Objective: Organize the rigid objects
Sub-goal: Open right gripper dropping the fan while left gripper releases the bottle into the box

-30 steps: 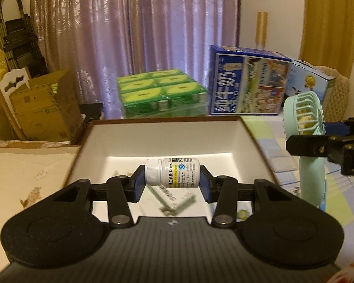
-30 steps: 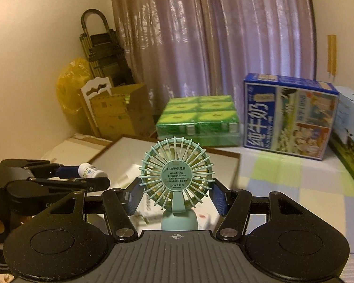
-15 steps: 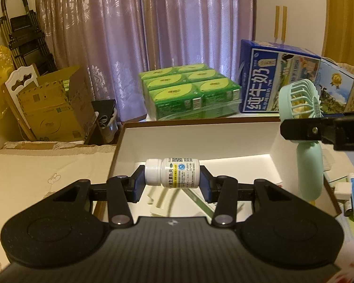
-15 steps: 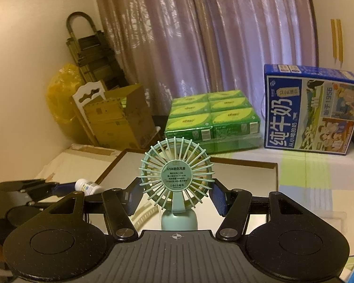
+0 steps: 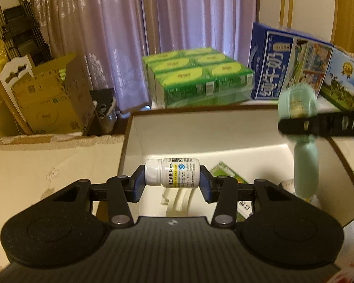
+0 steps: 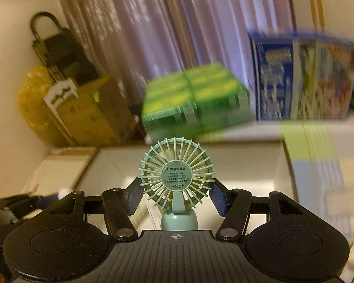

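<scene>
My left gripper is shut on a white pill bottle, held sideways with its cap to the left, above the near left corner of an open white box. In that view the mint green handheld fan hangs over the box's right side, clamped by the right gripper's black finger. My right gripper is shut on the fan's round head; the handle drops below the pads. The box's inner wall lies just beyond the fan. The left gripper's tip shows blurred at that view's lower left.
Inside the box lie a green packet and a white plastic piece. Behind it stand green drink cartons and a blue milk carton box. A cardboard box and folded ladder are at the left, by a purple curtain.
Both grippers have moved forward and down toward the box, so it looms larger. The fan has swung further over the box's right side. Both grips are unchanged.
</scene>
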Tool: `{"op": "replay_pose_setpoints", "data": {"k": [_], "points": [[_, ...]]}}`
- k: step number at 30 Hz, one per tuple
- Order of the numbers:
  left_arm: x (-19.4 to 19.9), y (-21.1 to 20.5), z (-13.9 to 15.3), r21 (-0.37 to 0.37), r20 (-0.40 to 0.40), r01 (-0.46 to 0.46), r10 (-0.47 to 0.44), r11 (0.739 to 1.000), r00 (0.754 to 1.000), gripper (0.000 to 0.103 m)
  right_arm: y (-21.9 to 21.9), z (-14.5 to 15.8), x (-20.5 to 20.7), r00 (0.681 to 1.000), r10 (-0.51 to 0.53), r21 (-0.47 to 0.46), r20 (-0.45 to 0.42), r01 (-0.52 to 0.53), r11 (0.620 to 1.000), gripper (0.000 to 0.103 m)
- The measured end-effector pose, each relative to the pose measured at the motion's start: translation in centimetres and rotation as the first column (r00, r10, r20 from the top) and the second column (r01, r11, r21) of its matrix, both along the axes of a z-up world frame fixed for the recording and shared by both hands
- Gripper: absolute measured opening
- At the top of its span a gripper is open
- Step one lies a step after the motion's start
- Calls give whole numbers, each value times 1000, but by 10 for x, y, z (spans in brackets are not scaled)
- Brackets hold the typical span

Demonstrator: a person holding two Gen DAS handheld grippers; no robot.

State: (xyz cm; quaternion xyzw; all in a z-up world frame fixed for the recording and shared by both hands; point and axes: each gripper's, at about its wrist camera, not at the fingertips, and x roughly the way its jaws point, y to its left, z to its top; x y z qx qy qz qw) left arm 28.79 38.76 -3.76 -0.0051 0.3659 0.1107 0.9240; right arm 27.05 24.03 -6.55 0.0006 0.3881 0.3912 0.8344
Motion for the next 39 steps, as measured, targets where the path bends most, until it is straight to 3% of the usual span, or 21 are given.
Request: {"op": "replay_pose_setpoints", "data": {"k": [6,13,25,30,39], "points": [[3,1,-21,-20,-58,26,-27,999,998,42,-3,-34,6,992,-56,-93,-113,45,995,57],[6,-1,-35,-41,-119,46,-50,998,992,42,-2,-54,12,979,-83,-188,-188,48,981,57],[5,-2,-48,-72,-185,60,-73,996,980,42,-9,-55,0,982,-46,-215,-182,5,977,66],[4,-3,-48,-67,-189,51,-63,996,980,55,-10,-55,-7,985,-23,-241,-169,-19,970,66],[2,-5,-45,-67,-191,42,-54,997,980,59,-15,-54,-12,989,-5,-263,-150,-35,964,69]]}}
